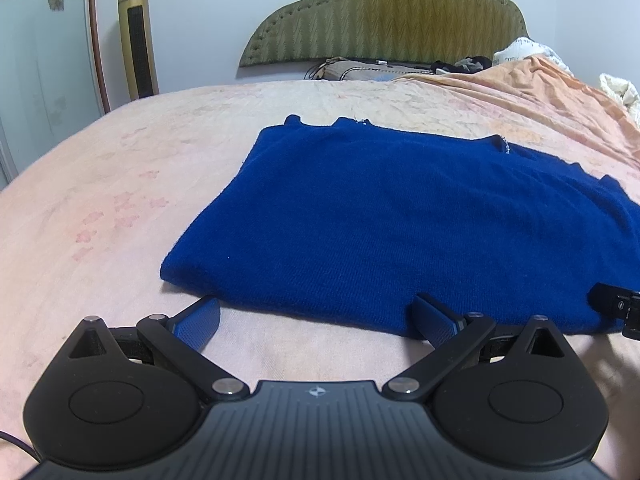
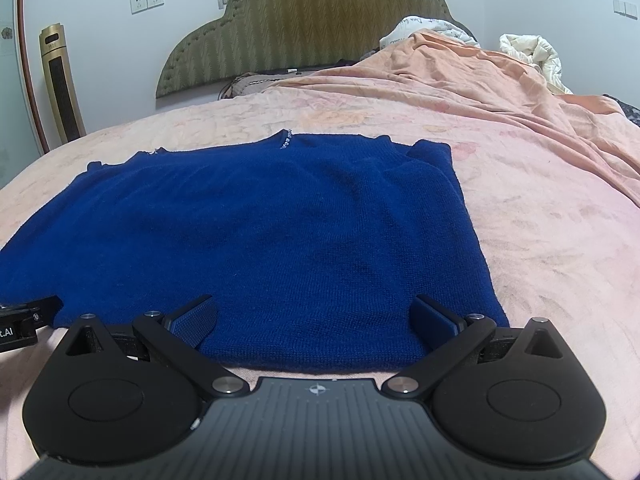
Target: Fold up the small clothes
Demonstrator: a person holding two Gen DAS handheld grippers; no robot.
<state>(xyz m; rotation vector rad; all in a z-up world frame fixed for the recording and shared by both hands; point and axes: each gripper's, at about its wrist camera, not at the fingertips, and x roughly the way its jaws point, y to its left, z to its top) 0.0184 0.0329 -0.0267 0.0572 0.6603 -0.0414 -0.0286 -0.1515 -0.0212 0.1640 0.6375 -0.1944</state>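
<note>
1. A blue knit sweater [image 1: 400,220] lies flat on the pink bedspread [image 1: 120,200], already narrowed to a rectangle, its neckline toward the green headboard [image 1: 392,12] and its hem nearest the cameras.
2. The left gripper [image 1: 316,316] sits at the hem's left part, jaws wide and empty; its left finger rests on the bedspread just outside the sweater's corner, its right finger at the hem edge.
3. The right gripper [image 2: 316,316] sits at the hem's right part, jaws also wide, with nothing held; both fingers lie over or against the knit near the hem.
4. Judged step: taking hold of the hem to fold it up toward the neckline.
5. Risks:
   - The left jaws straddle the corner, so closing there may pinch only the edge, or bedspread along with it.
   - The knit is thick and layered; a shallow bite could catch the top layer alone and let the tucked parts slide out.
   - Uneven lifting between the two grippers would skew the fold.
   - The soft bed gives, so pressing down may bunch the bedspread into the grip.
</note>
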